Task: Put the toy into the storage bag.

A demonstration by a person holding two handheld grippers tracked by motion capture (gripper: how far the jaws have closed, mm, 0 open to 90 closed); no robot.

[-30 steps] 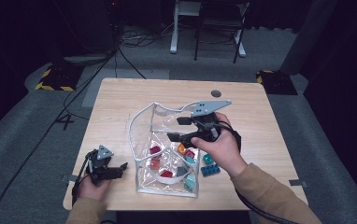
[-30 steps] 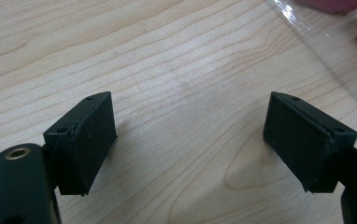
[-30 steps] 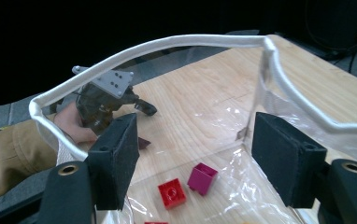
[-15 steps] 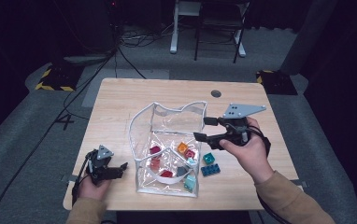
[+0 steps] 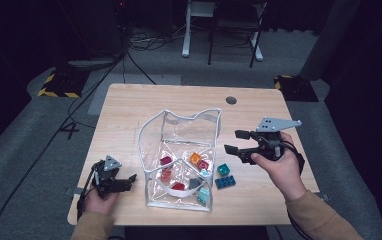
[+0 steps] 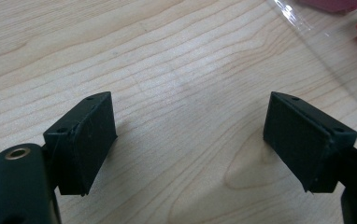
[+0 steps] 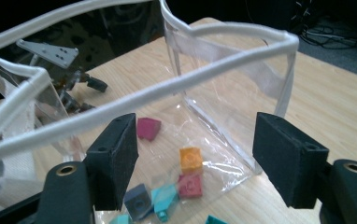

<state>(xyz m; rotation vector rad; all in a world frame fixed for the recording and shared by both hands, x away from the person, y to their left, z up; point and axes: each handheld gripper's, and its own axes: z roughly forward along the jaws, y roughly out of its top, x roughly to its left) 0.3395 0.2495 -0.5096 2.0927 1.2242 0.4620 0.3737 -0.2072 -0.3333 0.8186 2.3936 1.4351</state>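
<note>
A clear plastic bag [image 5: 189, 114] with white trim stands open on the middle of the wooden table. Several coloured bricks lie in it, among them a magenta one [image 5: 165, 160], an orange one [image 5: 195, 158] and a red one [image 5: 178, 186]. My right gripper [image 5: 235, 142] hovers just right of the bag, open and empty, jaws pointing at its side wall. In the right gripper view the bag's rim [image 7: 204, 72] crosses in front of the open right gripper [image 7: 195, 140], and the orange brick [image 7: 190, 158] shows through the plastic. My left gripper [image 5: 127, 181] rests open at the front left, empty [image 6: 190, 126].
A teal brick [image 5: 223, 169] and a blue brick [image 5: 225, 182] lie on the table [image 5: 129, 110] outside the bag, below my right gripper. The bag's near corner [image 6: 317, 32] reaches into the left gripper view. Cables and chair legs sit on the floor beyond the table.
My right gripper has moved to the right, from above the bag's opening to a spot beside its right wall, still open. The left gripper has stayed where it was.
</note>
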